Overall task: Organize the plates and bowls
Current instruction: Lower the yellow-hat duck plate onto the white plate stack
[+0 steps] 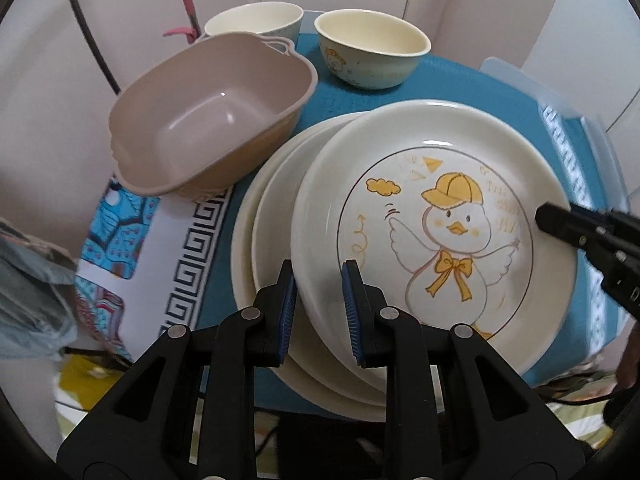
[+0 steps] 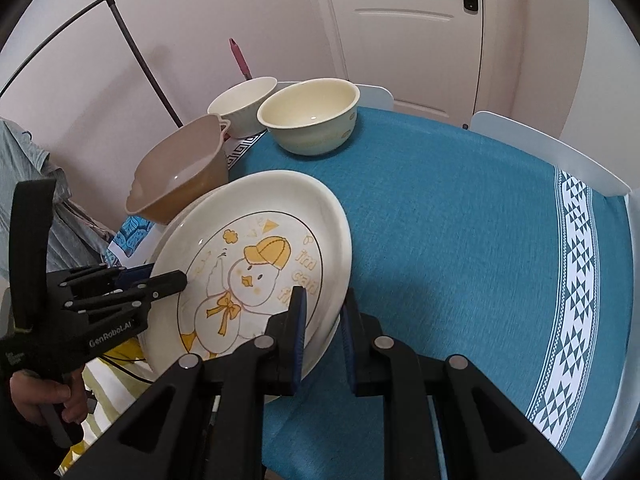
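Note:
A cream plate with a yellow-capped duck (image 1: 440, 208) (image 2: 256, 256) lies slightly offset on top of a stack of two plain cream plates (image 1: 272, 216). My left gripper (image 1: 320, 280) is shut on its near rim, and it also shows at the left of the right wrist view (image 2: 182, 280). My right gripper (image 2: 322, 306) is shut on the opposite rim, and its tip enters the left wrist view from the right (image 1: 546, 216). Two cream bowls (image 1: 372, 48) (image 1: 256, 20) stand at the back of the table. I cannot tell whether the duck plate rests fully on the stack.
A brown plastic basin (image 1: 212, 120) (image 2: 180, 176) sits tilted beside the plates. The teal tablecloth (image 2: 460, 240) stretches bare to the right. White chair backs (image 2: 552, 152) and a door (image 2: 400, 32) stand behind. A person's hand (image 2: 48, 396) holds the left gripper.

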Available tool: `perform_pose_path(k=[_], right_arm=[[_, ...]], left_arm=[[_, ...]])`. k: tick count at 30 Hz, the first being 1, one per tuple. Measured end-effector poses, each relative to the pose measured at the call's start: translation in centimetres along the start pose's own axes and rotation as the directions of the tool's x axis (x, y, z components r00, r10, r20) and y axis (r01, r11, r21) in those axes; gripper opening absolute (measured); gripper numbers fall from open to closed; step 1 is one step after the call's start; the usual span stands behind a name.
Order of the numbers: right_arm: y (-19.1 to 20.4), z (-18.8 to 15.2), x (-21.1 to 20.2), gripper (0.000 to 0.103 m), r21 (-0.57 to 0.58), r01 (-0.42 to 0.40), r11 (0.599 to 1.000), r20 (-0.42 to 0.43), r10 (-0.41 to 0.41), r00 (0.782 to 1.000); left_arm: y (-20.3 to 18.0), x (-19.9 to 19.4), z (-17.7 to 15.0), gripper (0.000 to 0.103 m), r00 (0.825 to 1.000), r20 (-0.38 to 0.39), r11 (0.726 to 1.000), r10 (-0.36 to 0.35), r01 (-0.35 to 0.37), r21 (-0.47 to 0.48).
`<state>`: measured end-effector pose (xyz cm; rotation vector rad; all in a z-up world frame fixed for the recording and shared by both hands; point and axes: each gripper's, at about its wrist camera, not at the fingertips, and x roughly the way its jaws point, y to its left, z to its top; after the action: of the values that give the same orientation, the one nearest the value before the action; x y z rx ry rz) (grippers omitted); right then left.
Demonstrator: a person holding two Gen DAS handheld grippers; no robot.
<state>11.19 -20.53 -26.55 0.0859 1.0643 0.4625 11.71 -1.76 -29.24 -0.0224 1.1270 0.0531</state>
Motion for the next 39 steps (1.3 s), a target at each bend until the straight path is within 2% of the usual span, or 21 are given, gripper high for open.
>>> perform_pose_path(k=[3, 10, 20, 28, 33, 39], right_arm=[[0.2, 0.0, 0.2, 0.015, -0.015, 0.004, 1.000, -0.002, -0.004, 1.000], [0.4, 0.0, 0.4, 0.015, -0.051, 0.009, 0.999, 0.003, -0.009, 1.000], [0.7, -0.1, 1.0, 0.015, -0.068, 0.012, 0.998, -0.006, -0.012, 1.000], [1.2, 0.0, 1.4, 0.015, -0.087, 0.024, 0.996, -0.008, -0.024, 1.000], [1.1, 0.0, 1.1, 0.015, -0.074, 0.018, 0.997, -0.010, -0.019, 1.000], [1.7, 1.6, -1.8, 0.015, -0.078, -0.033, 0.996, 0.036, 0.036, 0.999]], left_arm=[[-0.4, -0.1, -0.1, 0.021, 0.998, 0.012, 0.998, 0.059, -0.060, 0.032], [-0.9, -0.4, -0.2, 0.021, 0.993, 0.019, 0.992, 0.112, -0.113, 0.047], [-2.1, -0.7, -0.3, 0.021, 0.967, 0.061, 0.958, 0.248, -0.254, 0.130], [-1.2, -0.9, -0.2, 0.020, 0.970, 0.063, 0.964, 0.234, -0.240, 0.116], [-0.7, -1.3, 0.0, 0.020, 0.979, 0.050, 0.975, 0.197, -0.201, 0.096], [0.8, -5.6, 1.6, 0.021, 0.983, 0.112, 0.989, 0.147, -0.149, 0.009]])
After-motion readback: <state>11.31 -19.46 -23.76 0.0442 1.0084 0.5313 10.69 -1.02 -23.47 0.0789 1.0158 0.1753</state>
